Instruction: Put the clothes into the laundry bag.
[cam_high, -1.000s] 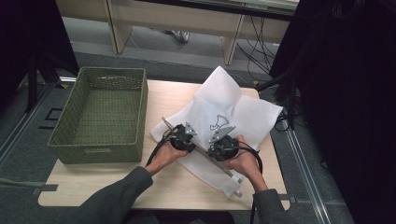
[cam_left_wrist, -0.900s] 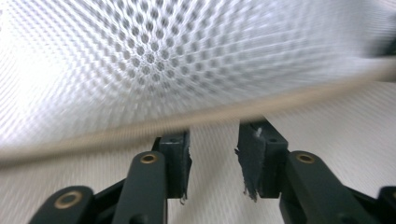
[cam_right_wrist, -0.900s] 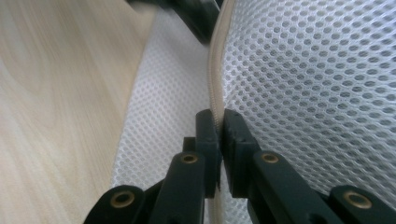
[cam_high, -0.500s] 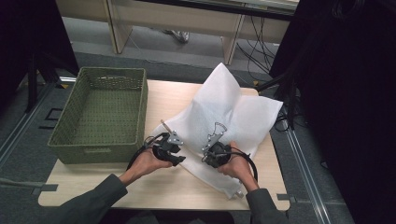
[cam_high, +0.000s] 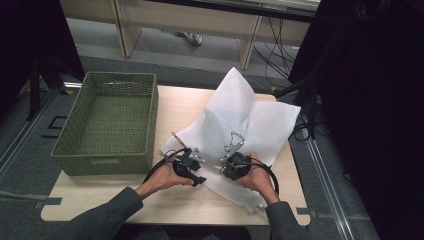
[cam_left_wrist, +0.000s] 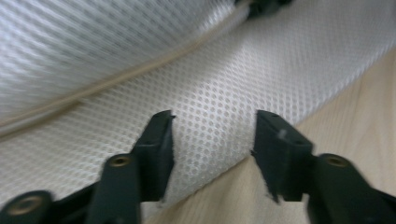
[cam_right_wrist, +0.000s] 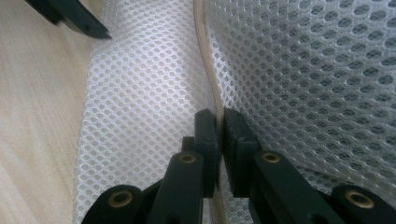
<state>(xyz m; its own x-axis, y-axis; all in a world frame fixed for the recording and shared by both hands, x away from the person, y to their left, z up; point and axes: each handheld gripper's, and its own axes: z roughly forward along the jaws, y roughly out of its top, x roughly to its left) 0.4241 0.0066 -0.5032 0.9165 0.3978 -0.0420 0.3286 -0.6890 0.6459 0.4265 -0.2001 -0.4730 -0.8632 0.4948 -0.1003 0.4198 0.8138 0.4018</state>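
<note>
High view, mesh bag: white mesh bag (cam_high: 240, 127) lies on the right half of the wooden table (cam_high: 100, 197), long axis running from the near right edge up and away toward the far side, a peak of fabric rising at the far end.
High view, basket: green woven basket (cam_high: 107, 125) sits on the left half, just beside the bag.
High view, hands: left gripper (cam_high: 192, 162) and right gripper (cam_high: 231, 157) near each other at the bag's near edge.
Left gripper view: left gripper (cam_left_wrist: 212, 135) has its jaws partly apart, having just been opening; mesh fabric lies between them, pads not pressing it. A beige cord (cam_left_wrist: 116, 79) crosses the fabric diagonally.
Right gripper view: right gripper (cam_right_wrist: 219, 126) jaws pinched tight on the beige cord (cam_right_wrist: 205, 56), which runs straight away from the jaws along a mesh fold.
</note>
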